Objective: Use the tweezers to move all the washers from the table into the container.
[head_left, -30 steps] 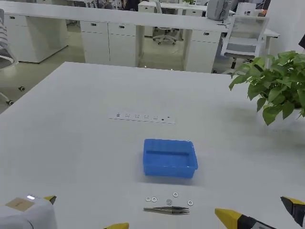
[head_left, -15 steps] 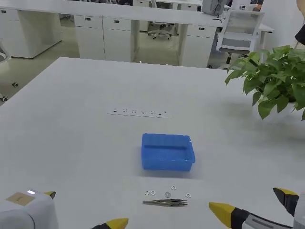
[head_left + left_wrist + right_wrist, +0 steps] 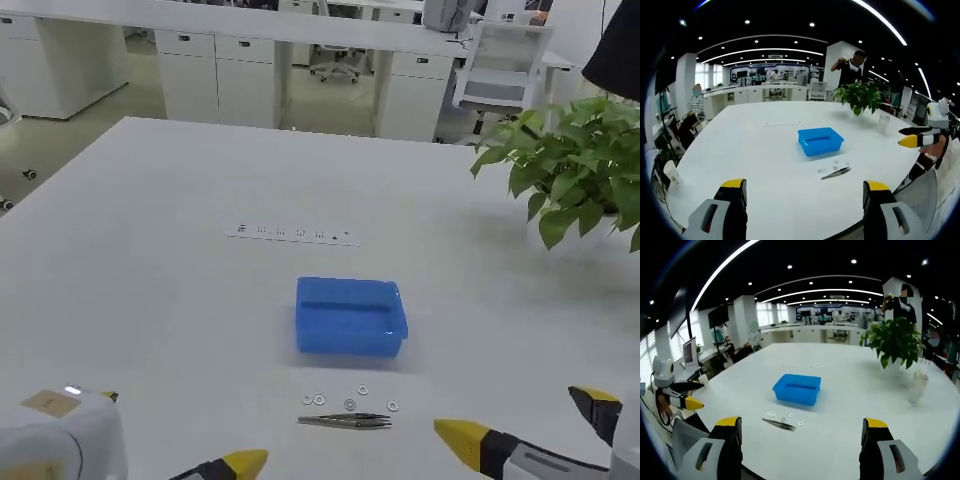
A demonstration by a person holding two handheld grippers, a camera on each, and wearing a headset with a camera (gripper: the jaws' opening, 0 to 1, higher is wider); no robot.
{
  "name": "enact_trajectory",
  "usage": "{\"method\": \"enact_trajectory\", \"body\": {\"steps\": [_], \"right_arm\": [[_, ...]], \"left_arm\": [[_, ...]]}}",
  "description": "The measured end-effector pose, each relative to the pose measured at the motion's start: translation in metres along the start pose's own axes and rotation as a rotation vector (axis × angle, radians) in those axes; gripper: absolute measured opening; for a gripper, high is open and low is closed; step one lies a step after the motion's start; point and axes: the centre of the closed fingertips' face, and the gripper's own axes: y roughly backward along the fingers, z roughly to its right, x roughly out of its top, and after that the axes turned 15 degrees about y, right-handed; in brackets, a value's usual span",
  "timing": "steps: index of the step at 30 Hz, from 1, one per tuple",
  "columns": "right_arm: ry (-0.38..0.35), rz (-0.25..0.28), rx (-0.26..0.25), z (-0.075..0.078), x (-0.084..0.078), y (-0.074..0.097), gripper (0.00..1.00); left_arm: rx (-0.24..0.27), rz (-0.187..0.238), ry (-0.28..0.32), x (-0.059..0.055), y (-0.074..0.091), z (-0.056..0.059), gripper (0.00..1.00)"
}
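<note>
A blue container (image 3: 350,318) sits in the middle of the white table (image 3: 150,280). Just in front of it lie several small metal washers (image 3: 349,404) in a loose row, with the tweezers (image 3: 345,421) flat on the table right beside them on the near side. My left gripper (image 3: 177,430) hovers open at the near left and holds nothing. To the near right, my right gripper (image 3: 522,417) is also open with nothing in it. The left gripper view has the container (image 3: 820,140), washers (image 3: 832,166) and tweezers (image 3: 836,173) ahead of the gripper (image 3: 804,186). From the right gripper (image 3: 800,424) I see the container (image 3: 796,388), washers (image 3: 785,417) and tweezers (image 3: 780,424).
A potted plant (image 3: 580,170) stands at the table's right, with a clear cup (image 3: 917,382) near it. A flush power strip (image 3: 290,233) lies behind the container. Desks and an office chair (image 3: 500,70) stand beyond the far edge. A person (image 3: 850,70) stands past the plant.
The head camera has shifted a little, so the whole picture has slid up. The container, washers and tweezers lie as before. Both grippers stay open near the front edge.
</note>
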Motion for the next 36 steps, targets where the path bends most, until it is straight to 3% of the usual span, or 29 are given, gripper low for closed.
{"method": "enact_trajectory", "body": {"steps": [11,19,22,26,28,30,33,36], "right_arm": [[0.035,0.001,0.007,-0.003,0.003,-0.002,0.99],[0.034,0.002,0.026,0.002,-0.001,-0.010,0.99],[0.024,-0.019,0.041,0.001,-0.003,-0.014,0.98],[0.022,-0.001,0.047,0.001,-0.001,-0.019,0.97],[0.020,-0.005,0.051,0.001,-0.003,-0.022,0.97],[0.020,-0.009,0.058,0.001,-0.005,-0.024,0.97],[0.019,-0.022,0.066,0.001,-0.010,-0.026,0.96],[0.014,-0.040,0.076,0.002,-0.015,-0.029,0.96]], "left_arm": [[-0.026,0.008,-0.013,0.006,-0.006,0.005,0.99],[-0.049,0.007,-0.043,0.006,-0.021,0.012,0.99],[-0.082,-0.022,-0.040,0.005,-0.029,0.020,0.99],[-0.100,-0.015,-0.066,0.010,-0.036,0.027,0.99],[-0.121,-0.042,-0.091,0.008,-0.040,0.031,0.90],[-0.162,-0.103,-0.148,0.001,-0.048,0.037,0.79],[-0.194,-0.153,-0.198,-0.008,-0.061,0.040,0.71],[-0.233,-0.189,-0.211,-0.014,-0.073,0.043,0.64]]}}
